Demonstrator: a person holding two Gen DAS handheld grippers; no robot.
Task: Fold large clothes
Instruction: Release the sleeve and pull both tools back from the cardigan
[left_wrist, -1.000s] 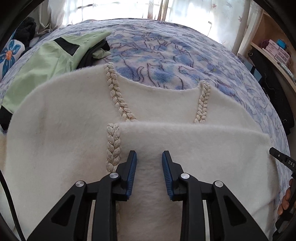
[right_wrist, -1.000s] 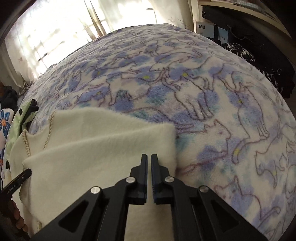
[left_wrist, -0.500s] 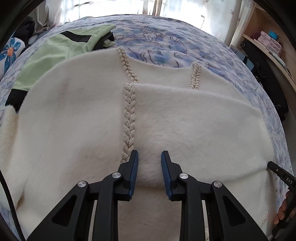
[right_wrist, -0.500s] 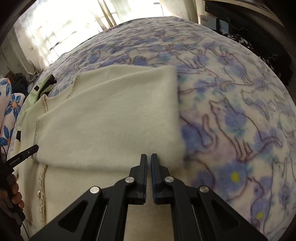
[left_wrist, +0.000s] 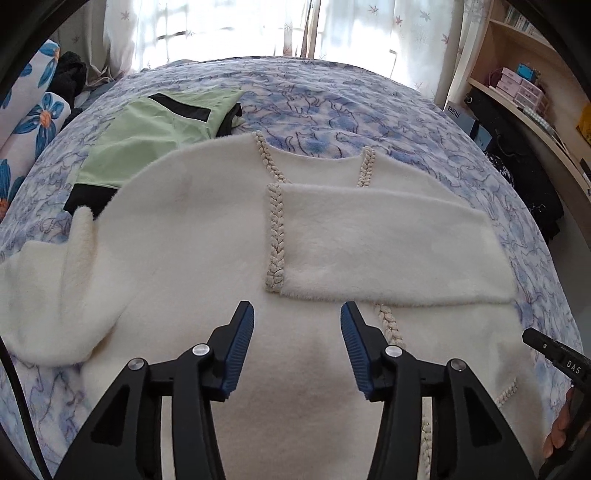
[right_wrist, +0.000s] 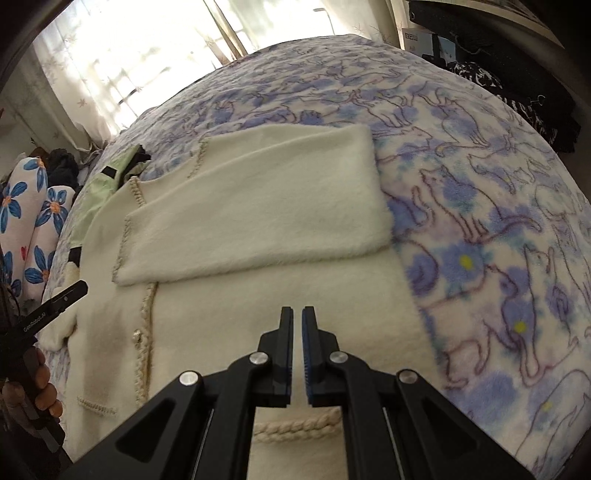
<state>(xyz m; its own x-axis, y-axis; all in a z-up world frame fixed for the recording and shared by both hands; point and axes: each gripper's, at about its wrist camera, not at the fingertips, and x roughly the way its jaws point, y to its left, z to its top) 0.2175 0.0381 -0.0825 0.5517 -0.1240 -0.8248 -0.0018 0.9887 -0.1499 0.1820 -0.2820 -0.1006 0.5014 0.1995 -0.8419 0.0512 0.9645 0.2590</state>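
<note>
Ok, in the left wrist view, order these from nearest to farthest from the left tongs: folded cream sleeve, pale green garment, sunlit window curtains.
1. Folded fuzzy cream sleeve, just ahead of the left tongs, slightly right.
2. Pale green garment with black trim, farther, upper left on the bed.
3. White sunlit window curtains, beyond the bed.

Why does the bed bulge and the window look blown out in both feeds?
Left wrist view: fisheye curves the bed into a dome; backlit curtains overexpose, while the cardigan stays sharp. Right wrist view: same bulge, harsher window glare, dark corners, and soft blur in the bedspread print near the frame's right edge.
</note>
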